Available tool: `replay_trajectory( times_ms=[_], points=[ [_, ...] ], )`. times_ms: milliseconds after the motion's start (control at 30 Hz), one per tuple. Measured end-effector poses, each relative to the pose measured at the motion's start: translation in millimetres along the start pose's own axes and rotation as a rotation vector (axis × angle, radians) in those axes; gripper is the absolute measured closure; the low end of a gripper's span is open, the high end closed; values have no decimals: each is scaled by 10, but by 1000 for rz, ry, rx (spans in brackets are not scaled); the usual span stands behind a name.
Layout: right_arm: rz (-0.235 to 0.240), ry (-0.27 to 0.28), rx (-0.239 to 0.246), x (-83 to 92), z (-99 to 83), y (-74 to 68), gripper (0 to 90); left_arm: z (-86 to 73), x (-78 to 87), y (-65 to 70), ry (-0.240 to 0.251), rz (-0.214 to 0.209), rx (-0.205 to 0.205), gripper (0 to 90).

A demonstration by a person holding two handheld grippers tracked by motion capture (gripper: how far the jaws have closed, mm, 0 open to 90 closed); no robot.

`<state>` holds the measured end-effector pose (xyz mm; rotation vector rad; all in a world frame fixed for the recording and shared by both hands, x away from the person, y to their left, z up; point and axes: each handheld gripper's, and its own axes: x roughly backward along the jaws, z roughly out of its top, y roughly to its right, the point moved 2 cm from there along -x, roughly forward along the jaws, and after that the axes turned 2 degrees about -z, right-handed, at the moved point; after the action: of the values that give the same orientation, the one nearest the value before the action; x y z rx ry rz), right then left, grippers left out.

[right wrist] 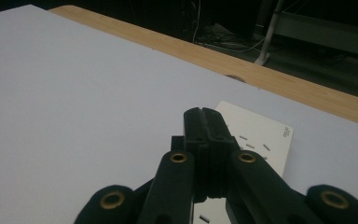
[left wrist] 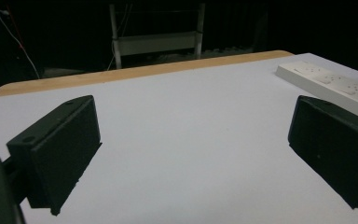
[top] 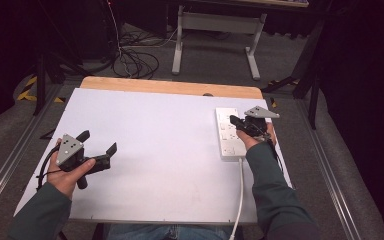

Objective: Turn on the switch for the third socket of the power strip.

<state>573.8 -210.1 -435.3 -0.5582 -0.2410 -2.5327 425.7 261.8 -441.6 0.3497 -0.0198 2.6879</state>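
A white power strip [top: 228, 133] lies on the right side of the white board [top: 155, 150], its white cable [top: 239, 200] running off the near edge. My right gripper [top: 234, 120] hovers over the strip with its jaws pressed together and nothing between them; in the right gripper view the shut tips [right wrist: 203, 113] sit above the strip [right wrist: 261, 135]. At the board's left my left gripper [top: 98, 142] stands open, low over bare board. Its two pads [left wrist: 60, 149] are wide apart in the left gripper view, with the strip [left wrist: 331, 81] far off to the right.
The board lies on a wooden table [top: 170, 86] whose far edge shows beyond it. On the floor behind are a white desk frame [top: 215, 30] and a tangle of cables [top: 130, 60]. Metal rails [top: 10, 160] run along both sides.
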Motion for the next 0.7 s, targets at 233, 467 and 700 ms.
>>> replay_trajectory(
  times_ms=[233,467,700],
  points=[
    [12,18,-9,97,-19,-33,900,2,-11,4,-5,-4,-9,27],
    [26,49,-21,236,-59,-52,900,5,-12,2,-4,-2,-7,27],
    [31,89,-38,381,-96,-46,900,4,-15,-1,-3,0,-3,27]
  ],
)
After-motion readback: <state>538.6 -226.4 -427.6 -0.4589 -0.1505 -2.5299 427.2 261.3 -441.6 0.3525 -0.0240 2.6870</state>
